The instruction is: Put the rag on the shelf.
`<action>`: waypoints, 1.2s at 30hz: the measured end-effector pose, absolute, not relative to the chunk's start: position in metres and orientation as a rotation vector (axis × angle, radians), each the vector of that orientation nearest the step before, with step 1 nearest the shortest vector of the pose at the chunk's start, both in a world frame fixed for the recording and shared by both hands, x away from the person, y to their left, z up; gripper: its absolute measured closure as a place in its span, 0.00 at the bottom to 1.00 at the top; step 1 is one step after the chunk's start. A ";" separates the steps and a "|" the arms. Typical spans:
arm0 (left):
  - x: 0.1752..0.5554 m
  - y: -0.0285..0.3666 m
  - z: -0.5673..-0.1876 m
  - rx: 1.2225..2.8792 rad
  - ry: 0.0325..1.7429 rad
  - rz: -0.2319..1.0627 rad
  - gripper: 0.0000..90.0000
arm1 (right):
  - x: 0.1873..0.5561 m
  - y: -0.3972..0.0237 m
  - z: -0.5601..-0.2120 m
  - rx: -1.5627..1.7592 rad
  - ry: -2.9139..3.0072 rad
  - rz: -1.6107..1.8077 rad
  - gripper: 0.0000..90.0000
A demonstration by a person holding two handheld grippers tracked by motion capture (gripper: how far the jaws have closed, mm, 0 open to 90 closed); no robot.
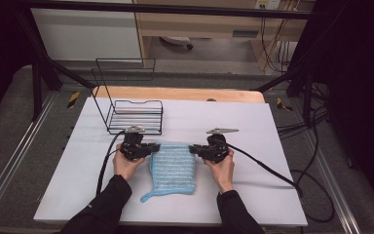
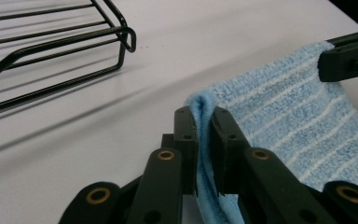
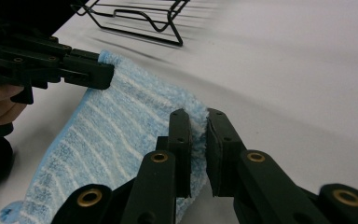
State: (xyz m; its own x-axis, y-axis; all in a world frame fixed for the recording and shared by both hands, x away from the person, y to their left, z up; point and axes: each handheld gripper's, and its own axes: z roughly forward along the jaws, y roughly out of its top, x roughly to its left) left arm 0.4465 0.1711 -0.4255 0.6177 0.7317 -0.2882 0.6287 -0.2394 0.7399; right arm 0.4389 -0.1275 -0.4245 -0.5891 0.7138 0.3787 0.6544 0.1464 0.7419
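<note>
White table [image 1: 253, 131] holds a blue towel [image 1: 173, 168] near a wire rack [image 1: 135, 116]; each far corner seems pinched by the left gripper [image 1: 152, 147] and right gripper [image 1: 193, 149]. Left gripper view: jaws squeeze the towel's folded corner. Right gripper view: jaws clamp its other corner.

Both grippers [image 1: 152, 147] [image 1: 193, 148] clamped, jaws facing inward

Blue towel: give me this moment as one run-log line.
blue towel: far corners pinched, rest on white table | left gripper: shut on corner | right gripper: shut on corner | wire rack: beyond, apart
</note>
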 end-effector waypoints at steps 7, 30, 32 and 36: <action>0.434 0.175 -0.413 1.918 1.033 0.178 0.91 | 0.429 -0.129 -0.417 1.341 2.299 1.493 0.91; 0.403 0.180 -0.373 1.837 0.920 0.255 0.91 | 0.404 -0.131 -0.380 1.165 2.179 1.577 0.91; 0.401 0.181 -0.369 1.830 0.912 0.271 0.91 | 0.404 -0.131 -0.378 1.160 2.177 1.578 0.91; 0.397 0.182 -0.362 1.815 0.893 0.302 0.91 | 0.402 -0.130 -0.370 1.130 2.153 1.603 0.91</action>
